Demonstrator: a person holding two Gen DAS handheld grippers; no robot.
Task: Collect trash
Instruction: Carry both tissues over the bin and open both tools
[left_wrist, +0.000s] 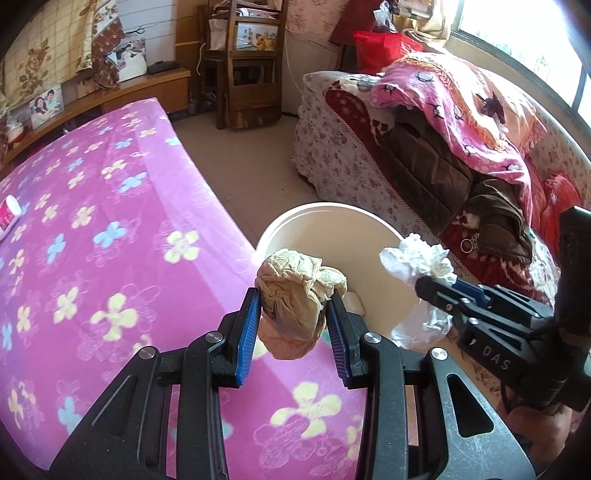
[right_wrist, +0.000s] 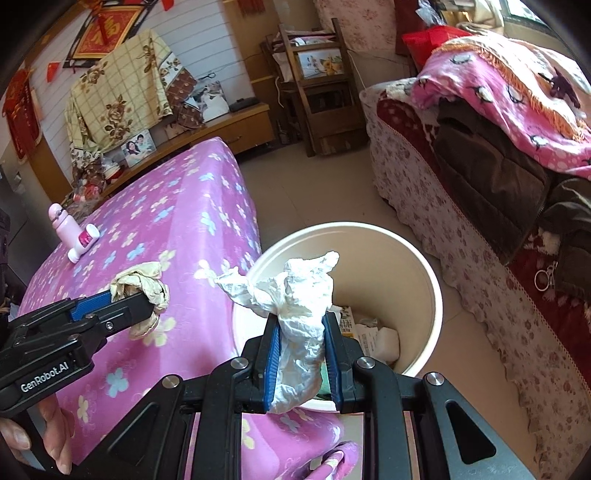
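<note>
My left gripper (left_wrist: 293, 295) is shut on a crumpled beige tissue wad (left_wrist: 295, 295), held above the table edge beside the white bin (left_wrist: 369, 243). It also shows in the right wrist view (right_wrist: 147, 295) with the beige wad (right_wrist: 142, 284). My right gripper (right_wrist: 301, 317) is shut on a crumpled white tissue (right_wrist: 299, 306), held over the near rim of the bin (right_wrist: 424, 273). In the left wrist view the right gripper (left_wrist: 428, 284) holds the white tissue (left_wrist: 417, 258) over the bin's right side. Some paper trash (right_wrist: 369, 332) lies in the bin.
A table with a pink flowered cloth (left_wrist: 92, 240) fills the left. A small pink-and-white tube (right_wrist: 83, 240) and a pink bottle (right_wrist: 61, 221) stand on it far left. A sofa piled with blankets and clothes (left_wrist: 461, 147) is on the right. A wooden chair (left_wrist: 243, 62) stands at the back.
</note>
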